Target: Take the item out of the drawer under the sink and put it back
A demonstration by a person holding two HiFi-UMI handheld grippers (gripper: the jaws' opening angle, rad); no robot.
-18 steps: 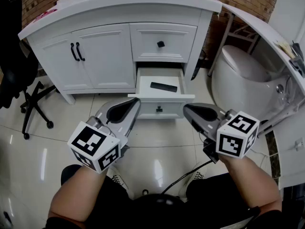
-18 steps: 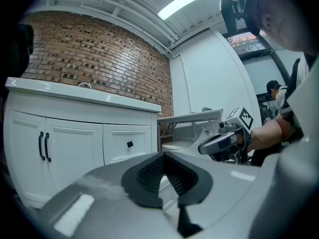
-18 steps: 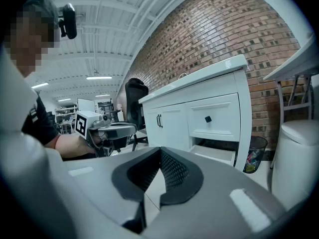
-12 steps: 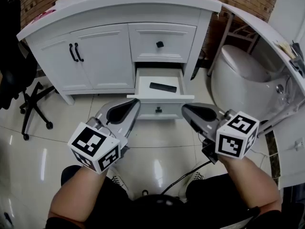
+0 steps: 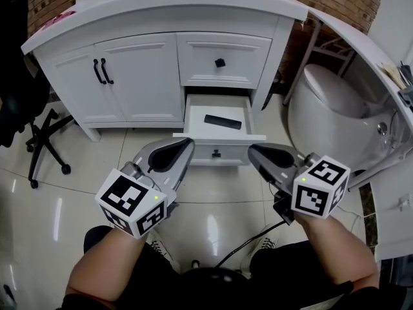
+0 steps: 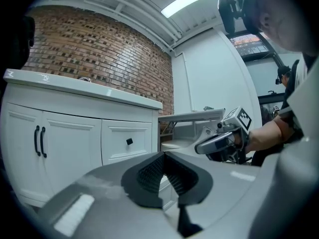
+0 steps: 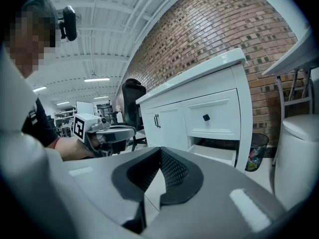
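Observation:
The lower drawer (image 5: 218,136) of the white vanity (image 5: 161,18) stands pulled open. A flat black item (image 5: 222,121) lies inside it on the white bottom. Both grippers hover above the tiled floor, just in front of the drawer. My left gripper (image 5: 186,147) sits at the drawer's left front corner and is shut with nothing between its pads (image 6: 149,176). My right gripper (image 5: 256,152) sits at the right front corner, also shut and empty. The open drawer (image 7: 215,153) shows past the right gripper's closed tips (image 7: 159,151). The item is hidden in both gripper views.
The upper drawer (image 5: 222,60) with a black knob is closed, as are the two cabinet doors (image 5: 122,76) to its left. A white toilet (image 5: 332,112) stands close on the right and a black office chair (image 5: 22,102) on the left. A cable (image 5: 255,241) trails across the floor.
Both grippers stay shut in front of the open drawer. The view has shifted slightly, nothing else moved.

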